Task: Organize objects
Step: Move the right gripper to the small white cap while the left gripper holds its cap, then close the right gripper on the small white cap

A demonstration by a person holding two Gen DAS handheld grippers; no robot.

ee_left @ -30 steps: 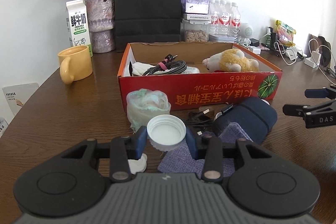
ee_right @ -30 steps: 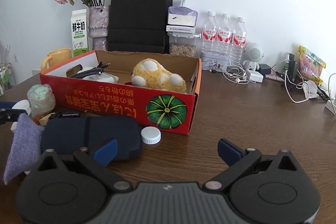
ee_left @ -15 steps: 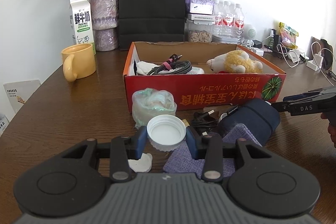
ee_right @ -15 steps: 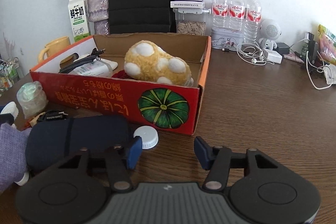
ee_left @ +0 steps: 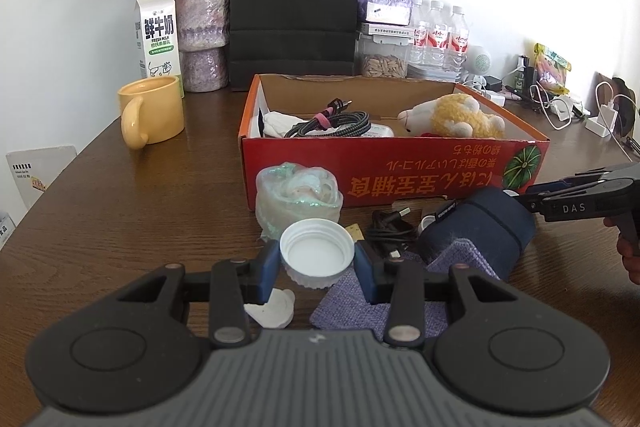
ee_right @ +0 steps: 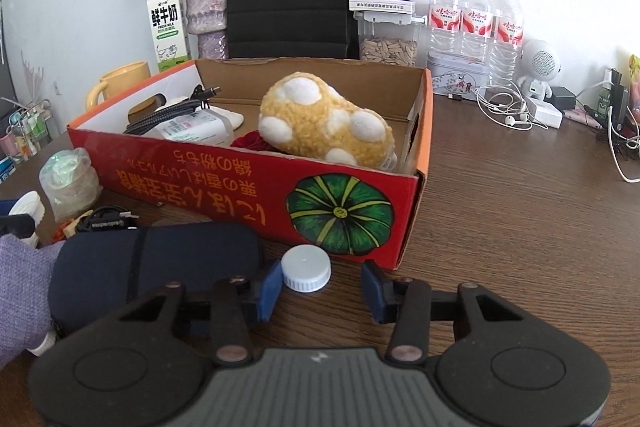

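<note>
Holding white lid [ee_left: 317, 259] hollow side up, left gripper [ee_left: 316, 267] pinches it; right gripper [ee_right: 320, 287], fingers closing, flanks white cap [ee_right: 306, 268], top up, lower centre.

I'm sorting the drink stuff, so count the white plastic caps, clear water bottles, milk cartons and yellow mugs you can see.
White plastic screw caps: 2, one in the left gripper, one on the table
Clear plastic water bottles: 3
White milk cartons: 1
Yellow ceramic mugs: 1
Total: 7
</note>
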